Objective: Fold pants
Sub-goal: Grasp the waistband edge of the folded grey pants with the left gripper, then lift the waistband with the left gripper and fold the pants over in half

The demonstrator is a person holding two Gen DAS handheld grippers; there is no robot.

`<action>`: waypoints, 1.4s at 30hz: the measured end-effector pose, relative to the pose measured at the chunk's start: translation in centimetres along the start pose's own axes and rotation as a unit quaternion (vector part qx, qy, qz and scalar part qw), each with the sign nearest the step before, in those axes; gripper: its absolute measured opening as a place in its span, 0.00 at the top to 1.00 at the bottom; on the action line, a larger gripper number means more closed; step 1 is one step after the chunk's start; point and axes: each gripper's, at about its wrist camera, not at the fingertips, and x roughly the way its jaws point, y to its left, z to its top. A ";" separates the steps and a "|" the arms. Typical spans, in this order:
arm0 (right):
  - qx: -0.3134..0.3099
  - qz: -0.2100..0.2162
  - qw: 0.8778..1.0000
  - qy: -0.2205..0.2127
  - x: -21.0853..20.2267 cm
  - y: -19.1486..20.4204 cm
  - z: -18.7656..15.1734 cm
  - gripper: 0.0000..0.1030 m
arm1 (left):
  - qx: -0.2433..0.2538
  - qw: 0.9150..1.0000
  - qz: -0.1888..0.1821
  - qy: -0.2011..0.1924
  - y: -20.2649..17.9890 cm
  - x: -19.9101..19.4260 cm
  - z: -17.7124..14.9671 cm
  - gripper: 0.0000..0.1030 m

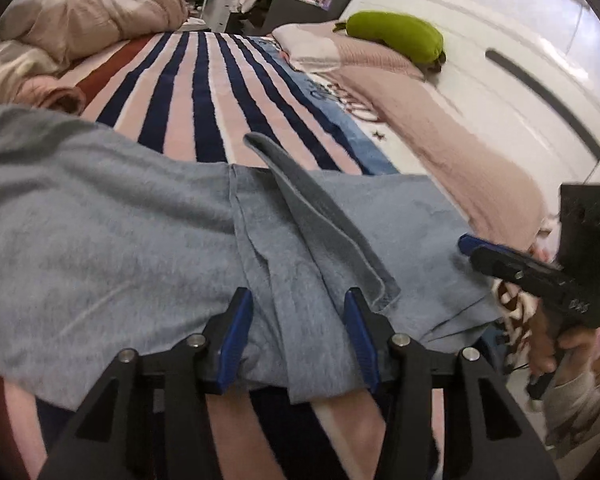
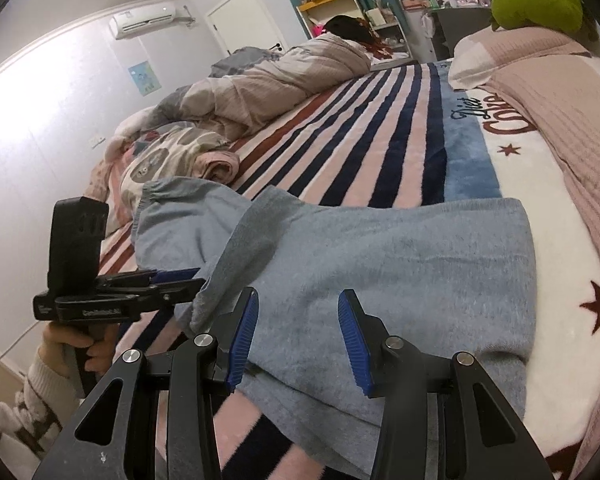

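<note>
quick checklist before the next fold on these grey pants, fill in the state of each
1. Pants lying on the striped blanket: ok.
2. Fabric between the left tool's pads: ok, but pads not pressing on it.
3. Right tool over the pants edge, pads apart: ok, no grip yet.
4. Fabric smooth: not ok, a loose flap and pleats cross the middle.
5. Waistband end flat: cannot tell.
6. Bed space beyond the pants: ok.

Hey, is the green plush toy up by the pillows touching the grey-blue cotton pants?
Apart. In the left wrist view, the green plush toy sits at the bed's far end, with striped blanket between it and the grey-blue cotton pants.
</note>
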 end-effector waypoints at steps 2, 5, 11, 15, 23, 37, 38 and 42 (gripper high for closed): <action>0.005 0.003 1.000 -0.001 -0.1 -0.4 -0.1 0.63 | 0.016 1.000 0.017 0.009 -0.5 0.5 0.0 0.71; 0.011 0.004 1.000 -0.002 -0.4 -0.8 -0.4 0.63 | 0.019 0.999 0.021 0.019 -0.8 0.9 0.0 0.96; 0.018 0.004 1.000 0.000 -0.6 -1.3 -0.7 0.63 | 0.041 0.996 0.078 -0.024 -1.5 -1.8 0.7 1.00; 0.015 0.005 1.000 0.000 -0.7 -1.2 -0.6 0.63 | 0.025 0.996 0.081 -0.022 0.1 -2.4 0.9 1.00; 0.012 -0.002 1.000 -0.003 -0.9 -0.8 -0.7 0.63 | 0.003 0.996 0.090 -0.024 2.4 -3.9 0.4 0.88; 0.015 -0.002 1.000 -0.002 -1.4 -1.0 -1.6 0.61 | 0.013 0.999 0.036 0.014 -0.2 -2.6 -2.4 0.60; 0.017 -0.002 1.000 -0.001 -1.4 -1.0 -1.6 0.61 | 0.010 0.999 0.040 0.014 -0.3 -2.4 -2.4 0.66; 0.024 0.000 1.000 -0.001 -1.6 -1.5 -1.8 0.61 | 0.003 0.998 0.058 0.012 0.0 -2.8 -2.4 0.99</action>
